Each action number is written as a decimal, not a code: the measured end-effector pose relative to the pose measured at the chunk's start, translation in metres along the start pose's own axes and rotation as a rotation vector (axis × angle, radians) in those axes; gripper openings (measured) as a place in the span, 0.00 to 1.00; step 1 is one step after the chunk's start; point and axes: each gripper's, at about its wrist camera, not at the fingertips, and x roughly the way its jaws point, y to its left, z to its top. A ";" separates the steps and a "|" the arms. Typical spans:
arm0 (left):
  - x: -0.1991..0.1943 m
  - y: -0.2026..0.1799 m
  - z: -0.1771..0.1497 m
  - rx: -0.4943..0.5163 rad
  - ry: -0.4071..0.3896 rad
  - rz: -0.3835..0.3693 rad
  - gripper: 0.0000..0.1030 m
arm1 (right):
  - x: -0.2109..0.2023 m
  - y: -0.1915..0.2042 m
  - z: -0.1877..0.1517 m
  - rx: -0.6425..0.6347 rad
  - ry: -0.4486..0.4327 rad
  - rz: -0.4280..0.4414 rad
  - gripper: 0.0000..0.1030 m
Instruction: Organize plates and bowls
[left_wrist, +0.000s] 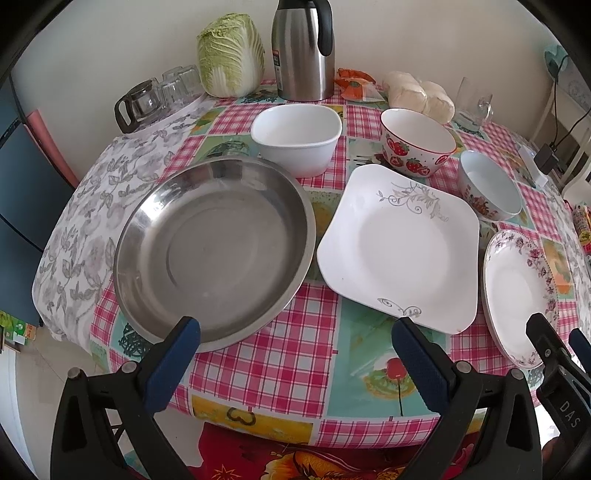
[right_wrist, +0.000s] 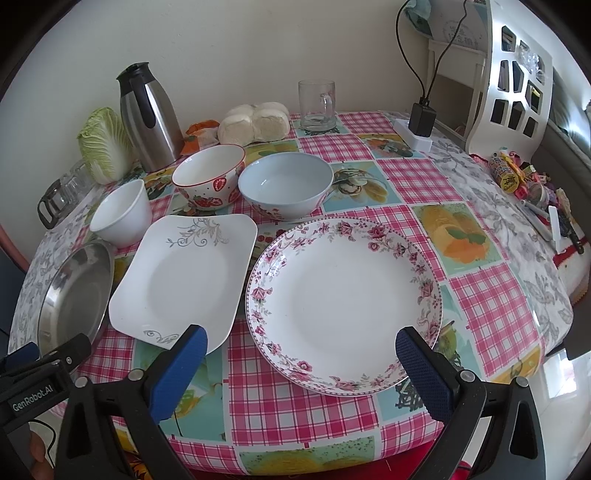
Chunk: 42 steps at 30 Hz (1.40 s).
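- Left gripper: jaws wide apart, empty, hovering at the tabletop's near edge.
- Right gripper: jaws wide apart, empty, straddling the floral plate's near rim.
- Steel dish, square plate and floral plate line the near edge; three bowls sit behind.
- Nothing stacked; sorting appears unstarted.
- Legible: "GenRobot.AI", "DAS" on the grippers.

Thermos: we lose its top at the left wrist view's upper edge.
Floral plate: the right gripper covers its near rim.
Items by white chair: too small for us to identify.
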 end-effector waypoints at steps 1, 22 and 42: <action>0.000 0.000 0.000 0.000 0.001 0.000 1.00 | 0.000 0.001 0.000 0.001 0.001 -0.001 1.00; 0.004 0.002 -0.002 -0.002 0.015 -0.002 1.00 | 0.001 0.001 0.000 0.001 0.002 -0.002 1.00; 0.005 0.003 -0.001 -0.007 0.031 -0.003 1.00 | 0.001 0.001 0.000 0.000 0.005 -0.003 1.00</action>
